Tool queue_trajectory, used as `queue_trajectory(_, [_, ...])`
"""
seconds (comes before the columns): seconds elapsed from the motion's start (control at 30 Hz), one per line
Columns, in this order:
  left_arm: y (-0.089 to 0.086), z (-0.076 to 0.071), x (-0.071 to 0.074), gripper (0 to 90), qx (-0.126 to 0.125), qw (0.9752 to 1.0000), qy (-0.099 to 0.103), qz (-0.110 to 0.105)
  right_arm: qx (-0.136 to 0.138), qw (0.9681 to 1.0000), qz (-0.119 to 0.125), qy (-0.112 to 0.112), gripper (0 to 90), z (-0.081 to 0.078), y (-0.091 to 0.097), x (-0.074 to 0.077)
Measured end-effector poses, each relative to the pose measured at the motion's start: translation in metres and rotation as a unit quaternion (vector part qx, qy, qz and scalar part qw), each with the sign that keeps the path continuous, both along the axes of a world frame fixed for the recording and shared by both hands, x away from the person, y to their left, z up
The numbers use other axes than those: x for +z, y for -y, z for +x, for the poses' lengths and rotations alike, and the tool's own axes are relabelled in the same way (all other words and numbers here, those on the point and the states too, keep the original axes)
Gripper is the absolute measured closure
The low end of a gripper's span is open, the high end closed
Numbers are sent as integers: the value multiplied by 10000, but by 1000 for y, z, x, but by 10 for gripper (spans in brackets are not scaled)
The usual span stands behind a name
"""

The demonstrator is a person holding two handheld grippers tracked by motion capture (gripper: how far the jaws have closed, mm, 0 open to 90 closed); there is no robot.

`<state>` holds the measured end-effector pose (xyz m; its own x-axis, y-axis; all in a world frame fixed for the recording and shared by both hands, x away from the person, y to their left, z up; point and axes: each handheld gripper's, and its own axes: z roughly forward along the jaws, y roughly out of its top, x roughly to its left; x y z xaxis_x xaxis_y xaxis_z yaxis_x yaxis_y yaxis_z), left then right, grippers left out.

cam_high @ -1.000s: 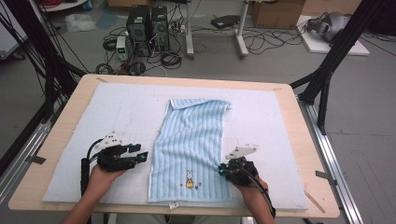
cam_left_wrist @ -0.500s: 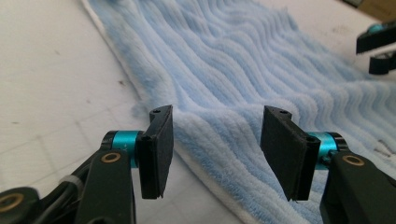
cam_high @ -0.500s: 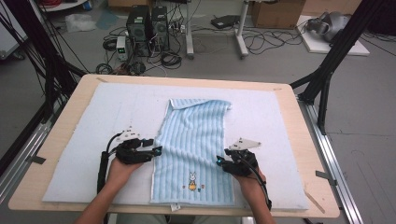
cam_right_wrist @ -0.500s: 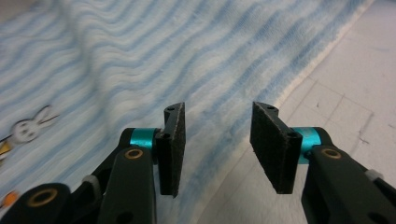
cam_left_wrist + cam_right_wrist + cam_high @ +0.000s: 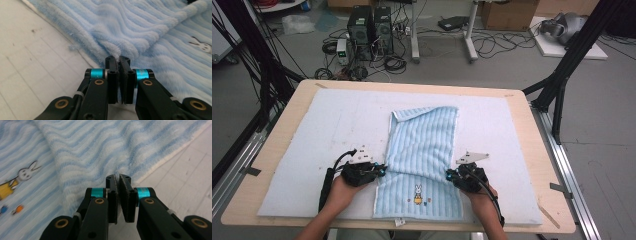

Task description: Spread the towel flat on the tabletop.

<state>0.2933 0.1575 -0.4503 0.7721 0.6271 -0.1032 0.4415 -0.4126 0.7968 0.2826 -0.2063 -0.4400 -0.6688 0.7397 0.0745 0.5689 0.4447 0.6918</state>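
The left tool [image 5: 118, 60] and the right tool [image 5: 117, 178] have each just closed and now pinch a side edge of the blue towel [image 5: 422, 150], which lies partly folded on the white mat [image 5: 312, 135] of the bench [image 5: 532, 150]. Relative to the towel's rabbit picture [image 5: 417, 190], the grips sit just above, left and right. The plush cloth looks light, soft and floppy, so it will likely sag between the tools; hemmed edges seem the surest hold.

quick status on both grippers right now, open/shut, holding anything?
Left gripper: jaws have just closed, shut on the left edge of the light blue striped fleece towel.
Right gripper: jaws have just closed, shut on the towel's right edge.
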Motion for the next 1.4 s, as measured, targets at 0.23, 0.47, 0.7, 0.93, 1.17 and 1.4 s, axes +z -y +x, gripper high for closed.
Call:
queue_trajectory(0.23, [-8,-22,2,857,-376,9989,-270,-79,548,9983,-156,-122,852,-33,-3,4])
queue_trajectory(0.47, [-13,-22,8,666,-115,9993,-24,-361,496,9987,86,72,709,-37,0,11])
queue_trajectory(0.7, [-15,20,19,526,354,9968,177,-695,221,9989,266,328,569,-5,-4,12])
queue_trajectory(0.93, [-5,49,32,556,401,9964,471,-577,59,9984,366,419,524,10,-6,14])
queue_trajectory(1.17, [14,84,33,536,295,9962,642,-513,6,9983,444,389,508,15,-3,12])
queue_trajectory(1.4, [29,118,25,488,447,9966,510,-478,3,9982,487,364,500,19,-2,10])
